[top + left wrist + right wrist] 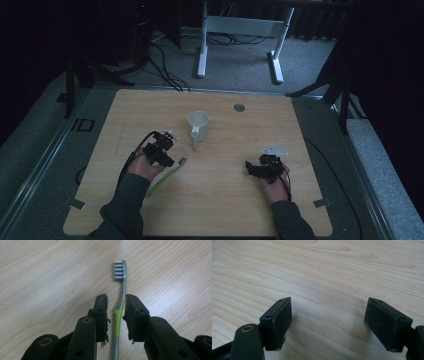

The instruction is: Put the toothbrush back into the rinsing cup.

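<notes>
Across the middle of the high view lies a wooden table [220, 200], its edges ringed by grey floor. At lower left the left gripper [165, 155] sits over a toothbrush [167, 176] with a green handle, which lies flat on the wood and slants toward the lower left. A white mug [198, 125] stands upright just above it, apart from both tools. At lower right the right gripper [254, 169] rests low over bare wood, well apart from the mug and the toothbrush. Wide bare board runs between the two hands and up to the far edge. No writing can be read anywhere.

Low in the left gripper view, the left gripper [116, 308] straddles the toothbrush [119, 315]: the jaws stand either side of the green grip, the right one just against it, the left one a little off, so nothing is clamped. The grey bristle head points to the top of the frame.

Low in the right gripper view, the right gripper [328, 312] has its jaws spread wide over bare wood.
</notes>
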Action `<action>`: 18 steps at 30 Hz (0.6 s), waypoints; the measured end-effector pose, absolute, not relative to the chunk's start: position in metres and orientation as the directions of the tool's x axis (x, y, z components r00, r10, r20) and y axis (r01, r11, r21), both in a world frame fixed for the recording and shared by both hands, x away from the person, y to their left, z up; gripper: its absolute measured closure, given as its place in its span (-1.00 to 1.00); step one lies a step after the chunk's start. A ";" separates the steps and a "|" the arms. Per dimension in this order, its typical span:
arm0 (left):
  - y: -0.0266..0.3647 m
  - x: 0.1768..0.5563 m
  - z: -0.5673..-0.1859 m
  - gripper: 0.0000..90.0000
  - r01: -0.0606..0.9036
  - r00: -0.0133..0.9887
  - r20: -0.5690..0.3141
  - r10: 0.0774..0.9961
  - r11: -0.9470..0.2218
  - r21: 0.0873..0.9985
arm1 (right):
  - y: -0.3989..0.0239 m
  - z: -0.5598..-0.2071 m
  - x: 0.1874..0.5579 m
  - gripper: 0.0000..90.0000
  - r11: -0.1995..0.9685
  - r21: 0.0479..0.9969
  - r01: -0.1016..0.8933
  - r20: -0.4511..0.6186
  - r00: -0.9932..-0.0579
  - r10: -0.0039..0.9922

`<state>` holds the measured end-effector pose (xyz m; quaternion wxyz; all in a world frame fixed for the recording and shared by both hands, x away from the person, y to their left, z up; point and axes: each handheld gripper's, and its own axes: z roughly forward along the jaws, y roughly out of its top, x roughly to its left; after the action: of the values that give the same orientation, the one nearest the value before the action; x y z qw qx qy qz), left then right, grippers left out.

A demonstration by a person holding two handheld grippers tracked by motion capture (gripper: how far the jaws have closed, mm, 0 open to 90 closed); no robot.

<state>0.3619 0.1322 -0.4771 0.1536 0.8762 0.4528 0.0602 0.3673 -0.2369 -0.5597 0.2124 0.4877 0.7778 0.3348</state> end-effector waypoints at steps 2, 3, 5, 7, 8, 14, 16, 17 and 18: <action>0.131 0.363 -0.478 0.60 0.775 0.589 -0.034 0.808 -0.551 0.310 | -0.237 -0.560 0.367 -0.52 0.300 0.728 0.617 -0.003 -0.434 0.901; 0.130 0.363 -0.478 0.60 0.774 0.591 -0.034 0.806 -0.555 0.304 | -0.237 -0.560 0.367 -0.52 0.300 0.728 0.617 -0.004 -0.434 0.901; 0.128 0.363 -0.478 0.60 0.771 0.597 -0.026 0.801 -0.565 0.293 | -0.237 -0.560 0.367 -0.52 0.300 0.728 0.617 -0.004 -0.434 0.901; 0.126 0.363 -0.479 0.60 0.771 0.601 -0.026 0.799 -0.570 0.284 | -0.237 -0.560 0.367 -0.52 0.300 0.728 0.617 -0.004 -0.434 0.901; 0.125 0.363 -0.478 0.60 0.770 0.605 -0.026 0.796 -0.576 0.276 | -0.237 -0.560 0.367 -0.52 0.300 0.728 0.617 -0.004 -0.434 0.901; 0.125 0.365 -0.478 0.60 0.774 0.604 -0.030 0.796 -0.577 0.259 | -0.237 -0.560 0.367 -0.52 0.300 0.728 0.617 -0.004 -0.434 0.901; 0.124 0.365 -0.478 0.60 0.775 0.605 -0.033 0.795 -0.580 0.250 | -0.237 -0.560 0.367 -0.52 0.300 0.728 0.617 -0.004 -0.434 0.901; 0.124 0.366 -0.479 0.60 0.774 0.609 -0.034 0.793 -0.584 0.246 | -0.237 -0.560 0.367 -0.52 0.300 0.728 0.617 -0.004 -0.434 0.901; 0.124 0.366 -0.479 0.60 0.774 0.609 -0.035 0.793 -0.584 0.243 | -0.237 -0.560 0.367 -0.52 0.300 0.728 0.617 -0.004 -0.434 0.901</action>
<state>0.3657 0.1236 -0.4793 0.1176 0.8891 0.4406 0.0388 0.3672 -0.2369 -0.5596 0.2122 0.4878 0.7778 0.3347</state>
